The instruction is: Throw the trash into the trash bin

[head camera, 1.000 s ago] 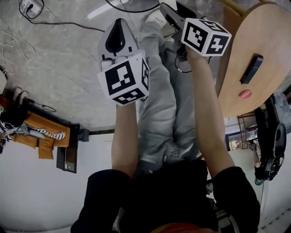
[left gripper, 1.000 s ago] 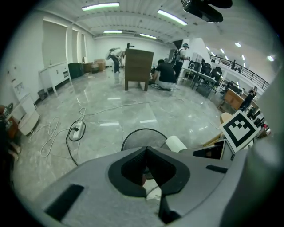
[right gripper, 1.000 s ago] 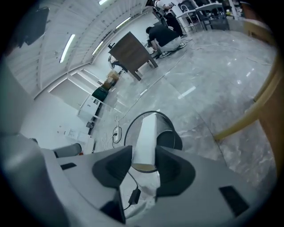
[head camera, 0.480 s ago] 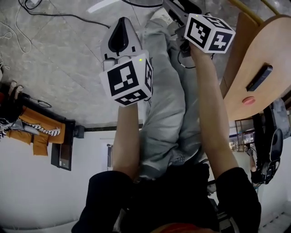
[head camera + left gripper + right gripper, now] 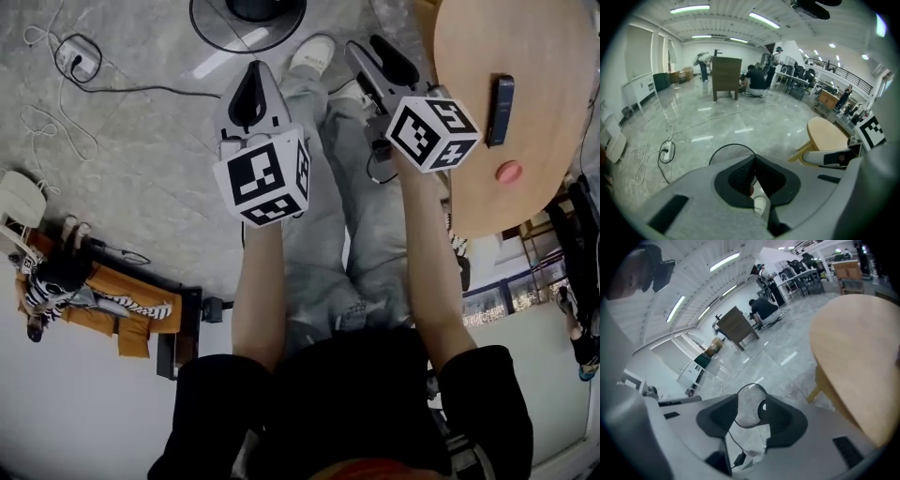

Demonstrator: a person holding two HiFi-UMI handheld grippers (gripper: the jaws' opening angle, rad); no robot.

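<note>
My left gripper (image 5: 253,73) is held over the floor in front of the person's legs; its black pads meet at the tip, shut with nothing in them (image 5: 754,158). Beside the wooden table's edge, my right gripper (image 5: 372,54) stands open and empty (image 5: 750,409); its jaws have just been closing a little. A round black-rimmed thing (image 5: 248,17) stands on the floor ahead and shows between the right jaws (image 5: 749,412). I cannot tell whether it is the bin. A small pink object (image 5: 508,172) lies on the round wooden table (image 5: 534,56).
A dark flat bar (image 5: 502,97) lies on the table near the pink object. A power strip (image 5: 73,56) with loose cables runs across the grey floor at the left. The person's white shoe (image 5: 312,53) sits between the grippers. People and furniture stand far off.
Both grippers have risen. The head view has swung, so the black-rimmed ring, the power strip and more of the table top now show.
</note>
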